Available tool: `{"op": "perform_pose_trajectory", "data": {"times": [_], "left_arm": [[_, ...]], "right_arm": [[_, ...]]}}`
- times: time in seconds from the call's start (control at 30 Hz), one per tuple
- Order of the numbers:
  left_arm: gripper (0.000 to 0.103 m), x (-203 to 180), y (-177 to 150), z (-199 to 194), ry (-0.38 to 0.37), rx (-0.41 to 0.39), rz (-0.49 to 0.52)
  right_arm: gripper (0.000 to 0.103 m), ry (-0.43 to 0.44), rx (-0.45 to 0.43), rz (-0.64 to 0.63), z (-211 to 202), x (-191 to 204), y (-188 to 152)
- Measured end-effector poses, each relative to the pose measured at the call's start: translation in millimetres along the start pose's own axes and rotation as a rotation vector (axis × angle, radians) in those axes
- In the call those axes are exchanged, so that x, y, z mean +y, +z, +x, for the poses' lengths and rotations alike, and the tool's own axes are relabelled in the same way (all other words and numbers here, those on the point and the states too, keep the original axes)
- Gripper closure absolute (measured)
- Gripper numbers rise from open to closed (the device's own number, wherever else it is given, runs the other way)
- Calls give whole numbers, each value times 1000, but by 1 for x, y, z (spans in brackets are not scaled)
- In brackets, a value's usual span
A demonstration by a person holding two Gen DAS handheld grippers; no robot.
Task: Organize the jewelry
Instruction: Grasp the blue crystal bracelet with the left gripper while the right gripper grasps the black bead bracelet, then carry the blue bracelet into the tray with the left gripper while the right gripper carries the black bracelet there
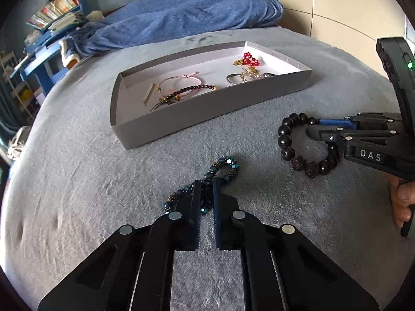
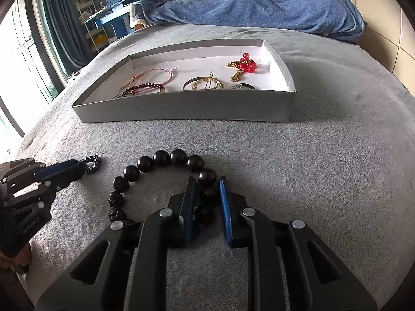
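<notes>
Both grippers angled down at the blanket [image 1: 77, 181]: left gripper [image 1: 206, 185] clenched on the blue bracelet [image 1: 223, 167], right gripper [image 2: 207, 185] clamping the black beads [image 2: 160, 158] (tray [image 2: 181, 108] beyond).

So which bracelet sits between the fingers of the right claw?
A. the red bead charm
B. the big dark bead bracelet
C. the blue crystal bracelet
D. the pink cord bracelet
B: the right claw closes on the big dark bead bracelet, lying on the grey blanket.

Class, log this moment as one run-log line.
left gripper: shut on blue beaded bracelet | right gripper: shut on dark wooden bead bracelet | grey box: awaiting both
</notes>
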State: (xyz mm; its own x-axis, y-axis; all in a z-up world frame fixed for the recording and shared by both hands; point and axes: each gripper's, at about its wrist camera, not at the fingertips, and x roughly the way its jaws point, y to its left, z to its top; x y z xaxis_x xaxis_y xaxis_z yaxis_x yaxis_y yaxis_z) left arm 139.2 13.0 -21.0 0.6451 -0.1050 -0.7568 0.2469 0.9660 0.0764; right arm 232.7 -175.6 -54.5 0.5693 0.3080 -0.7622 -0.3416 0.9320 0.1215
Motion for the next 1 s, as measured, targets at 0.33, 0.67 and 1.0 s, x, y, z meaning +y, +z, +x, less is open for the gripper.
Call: {"op": "perform_pose_trajectory", "data": {"times": [0.33, 0.67, 1.0], "left_arm": [[95, 8, -1, -7, -60, -1, -57], [85, 3, -3, 4, -28, 43, -36], [95, 5, 1, -14, -52, -29, -52]], "right_arm": [[85, 13, -8, -8, -2, 2, -1], [85, 14, -6, -8, -1, 1, 0], [89, 81, -38, 6, -9, 1, 5]]}}
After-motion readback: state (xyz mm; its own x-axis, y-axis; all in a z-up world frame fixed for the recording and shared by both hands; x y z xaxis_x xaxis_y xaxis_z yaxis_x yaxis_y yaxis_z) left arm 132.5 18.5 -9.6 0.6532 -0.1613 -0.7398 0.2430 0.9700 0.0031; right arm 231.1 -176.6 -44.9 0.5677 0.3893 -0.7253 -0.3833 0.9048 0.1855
